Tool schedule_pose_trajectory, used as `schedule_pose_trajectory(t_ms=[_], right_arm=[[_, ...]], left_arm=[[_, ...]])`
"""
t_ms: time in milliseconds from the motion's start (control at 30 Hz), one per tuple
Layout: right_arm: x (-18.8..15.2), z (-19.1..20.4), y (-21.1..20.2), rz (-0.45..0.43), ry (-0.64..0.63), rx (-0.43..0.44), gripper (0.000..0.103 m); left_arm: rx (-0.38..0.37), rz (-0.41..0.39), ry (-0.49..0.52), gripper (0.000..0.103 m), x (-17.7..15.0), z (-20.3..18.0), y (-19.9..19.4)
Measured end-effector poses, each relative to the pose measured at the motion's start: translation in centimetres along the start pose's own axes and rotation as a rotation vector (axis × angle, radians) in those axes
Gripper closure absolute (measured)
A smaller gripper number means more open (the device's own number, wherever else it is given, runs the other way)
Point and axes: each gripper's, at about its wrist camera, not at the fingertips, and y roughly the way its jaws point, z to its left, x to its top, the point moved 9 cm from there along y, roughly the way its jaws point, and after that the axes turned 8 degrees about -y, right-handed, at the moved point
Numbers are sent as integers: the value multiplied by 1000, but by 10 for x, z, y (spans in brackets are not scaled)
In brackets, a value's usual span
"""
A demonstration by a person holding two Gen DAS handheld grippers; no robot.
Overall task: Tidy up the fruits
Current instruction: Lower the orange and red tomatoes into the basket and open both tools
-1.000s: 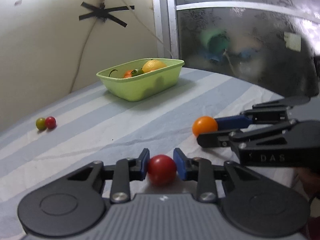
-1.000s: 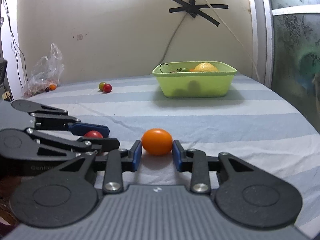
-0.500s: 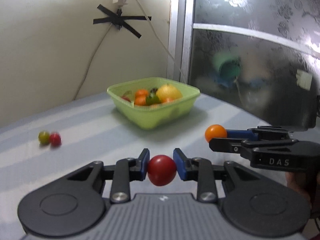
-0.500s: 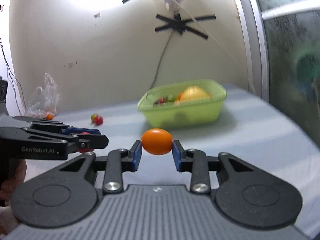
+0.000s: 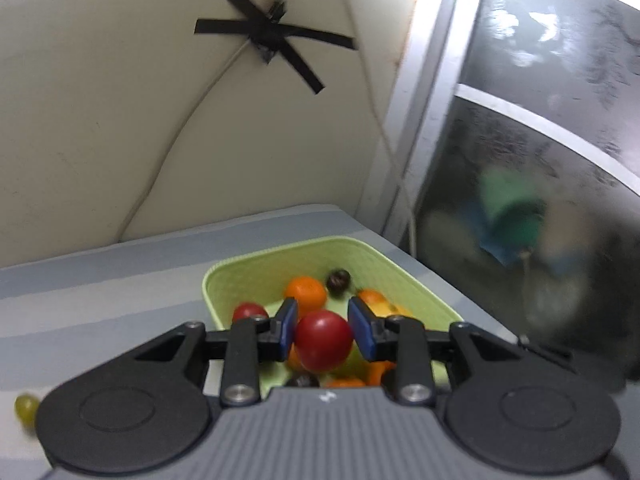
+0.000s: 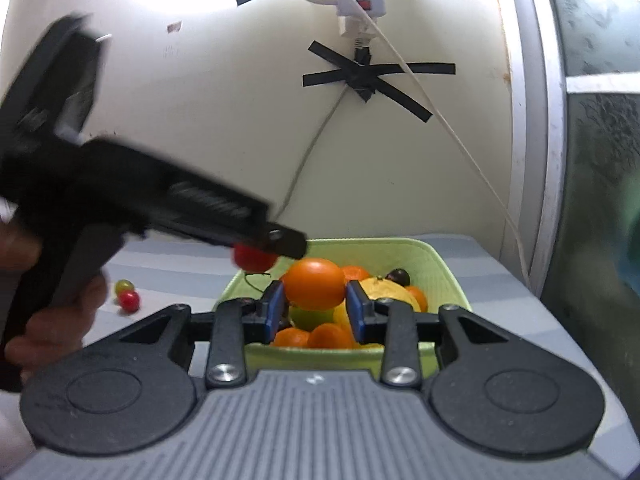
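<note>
Left wrist view: the left gripper (image 5: 323,334) is clenched on one red tomato (image 5: 323,341), which is pinched between the two blue pads (image 5: 287,329) and held above the near end of the green basket (image 5: 400,268). The tomato is nearly round, so no long axis can be told. The basket's long axis is seen to run away from the camera toward the wall. Inside it, one more red fruit (image 5: 250,312), one dark round fruit (image 5: 338,279) by the far wall and a second dark one (image 5: 302,380) at the near end can be counted, along with several orange fruits whose number is obscured by blur and the gripper. One green fruit (image 5: 26,409) lies on the striped cloth (image 5: 100,280), well to the left of the basket.

Right wrist view: the right gripper (image 6: 315,306) is clenched on one orange fruit (image 6: 315,284), held over the near edge of the basket (image 6: 440,264). The fruit is slightly oval, with its long axis lying across the pads. The left gripper (image 6: 276,246), held by a hand (image 6: 60,312), is seen over the basket's left rim with the red tomato (image 6: 253,258) in its grip. Two small fruits, one green (image 6: 123,286) and one red (image 6: 129,300), touch each other on the cloth (image 6: 180,264) left of the basket.
</note>
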Motion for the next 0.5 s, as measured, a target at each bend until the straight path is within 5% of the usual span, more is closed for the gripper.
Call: schedule_pose_trajectory(t_ms=[133, 267, 500], right_arm=[[-2, -3, -1, -30, -17, -29, 50], [-2, -13, -9, -56, 43, -28, 49], [3, -28, -32, -137, 146, -37, 49]], left_arm=[[27, 16, -3, 56, 10, 6, 25], [18, 3, -28, 55, 11, 6, 25], [9, -108, -60, 51, 7, 22, -41]])
